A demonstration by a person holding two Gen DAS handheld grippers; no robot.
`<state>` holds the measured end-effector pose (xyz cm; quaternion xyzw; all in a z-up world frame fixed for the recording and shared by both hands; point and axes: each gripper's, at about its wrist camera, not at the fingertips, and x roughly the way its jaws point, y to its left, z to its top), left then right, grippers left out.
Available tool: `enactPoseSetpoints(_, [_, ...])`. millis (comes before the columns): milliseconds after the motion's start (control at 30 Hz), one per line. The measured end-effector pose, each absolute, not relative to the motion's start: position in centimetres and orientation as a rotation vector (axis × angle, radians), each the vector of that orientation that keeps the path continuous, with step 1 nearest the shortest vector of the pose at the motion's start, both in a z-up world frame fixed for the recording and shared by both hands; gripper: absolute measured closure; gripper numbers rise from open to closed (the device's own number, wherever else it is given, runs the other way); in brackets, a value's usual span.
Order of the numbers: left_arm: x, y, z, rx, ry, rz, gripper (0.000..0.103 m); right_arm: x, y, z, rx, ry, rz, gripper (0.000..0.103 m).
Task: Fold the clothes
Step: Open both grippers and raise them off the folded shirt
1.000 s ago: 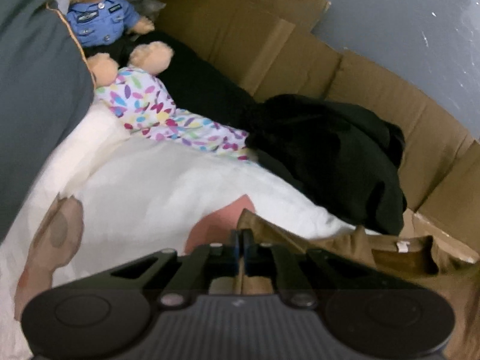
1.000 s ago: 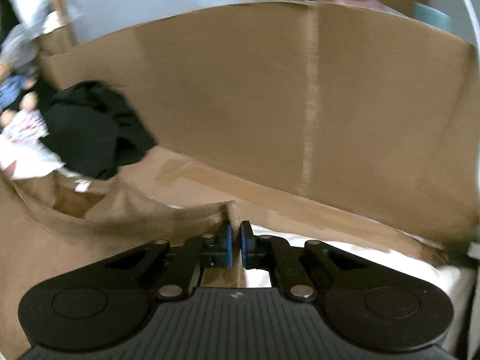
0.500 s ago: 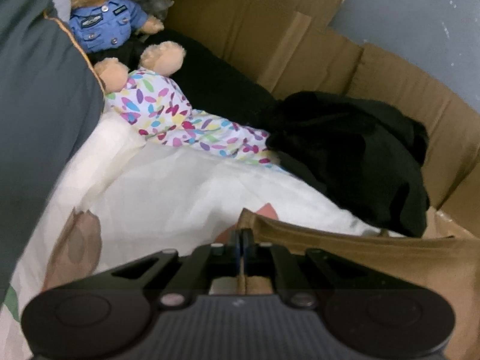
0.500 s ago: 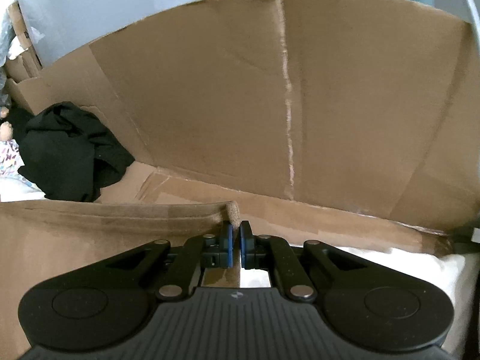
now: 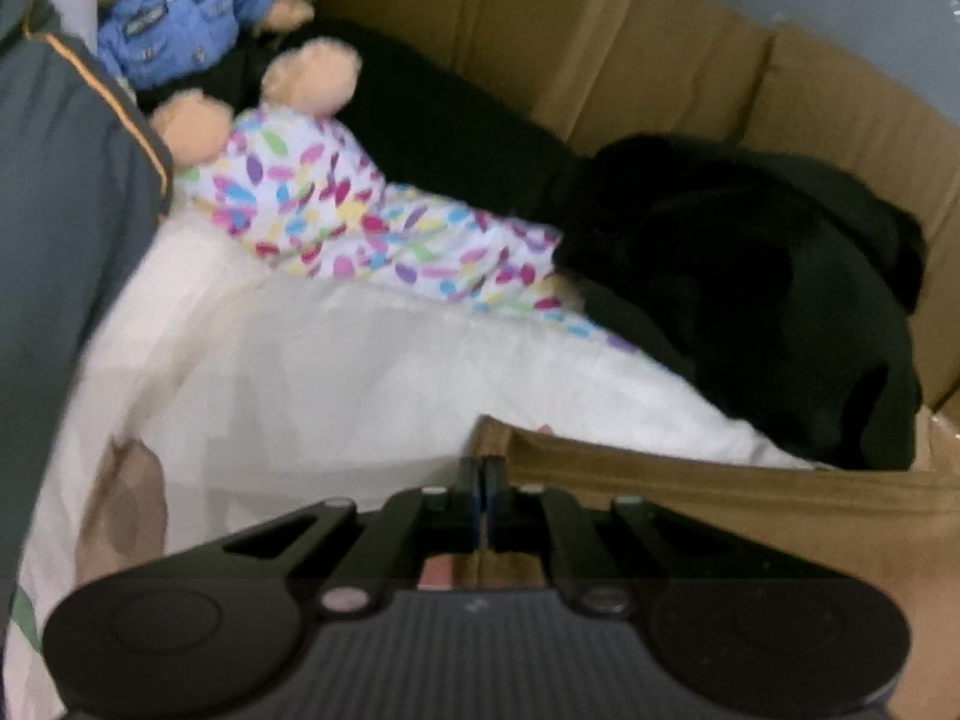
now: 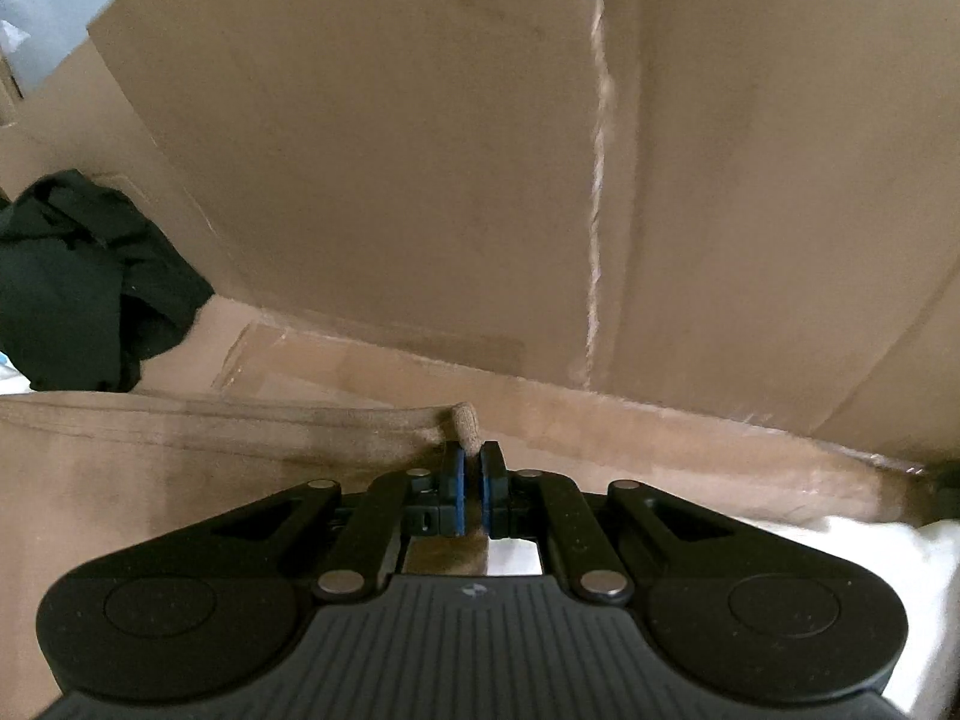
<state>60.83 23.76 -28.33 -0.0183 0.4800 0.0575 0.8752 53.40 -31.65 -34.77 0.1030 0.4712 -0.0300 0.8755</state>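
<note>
Progress check on the folding: I'd say I'm mid-fold on one piece, nothing finished that I can see. My left claw [image 5: 483, 474] is pinched shut on one corner of the brown garment [image 5: 750, 516], and my right claw [image 6: 471, 468] has the other corner between its pads, with a little nub of cloth poking out past the tips. The right jaws are starting to ease apart, though the fabric sits between them and they look like they're touching it.

The garment hangs stretched between my two hands, its top hem pulled into a fairly straight line. So the long axis runs side to side, from one claw to the other, and the rest of the cloth drops down toward me, below the camera view. It sits low over the white bedding [image 5: 336, 396], just in front of the cardboard wall [image 6: 420, 150].

Still to do, as far as I can judge: lay this edge down, finish the fold, then deal with the crumpled black garment [image 5: 768, 300] further back. There's also a flowery printed piece [image 5: 336, 228] by the teddy bear [image 5: 180, 18], can't tell whether it's laundry or bedding.
</note>
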Motion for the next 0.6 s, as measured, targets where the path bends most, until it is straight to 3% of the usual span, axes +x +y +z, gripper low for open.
enactPoseSetpoints(100, [60.4,23.2,-28.2,-0.020,0.981,0.116,0.088,53.1,-31.5,-34.6,0.251,0.965,-0.053,0.075])
enactPoseSetpoints(133, [60.2,23.0,-28.1,-0.003,0.983,0.113,0.080,52.8,-31.4,-34.4,0.246,0.959,-0.041,0.065])
enactPoseSetpoints(167, [59.9,22.9,-28.0,0.004,0.988,0.113,0.076,52.5,-31.4,-34.3,0.249,0.952,-0.029,0.061])
enactPoseSetpoints(600, [55.1,23.4,-22.6,0.016,1.004,0.090,0.058,46.8,-31.7,-31.0,0.199,0.973,0.046,0.048])
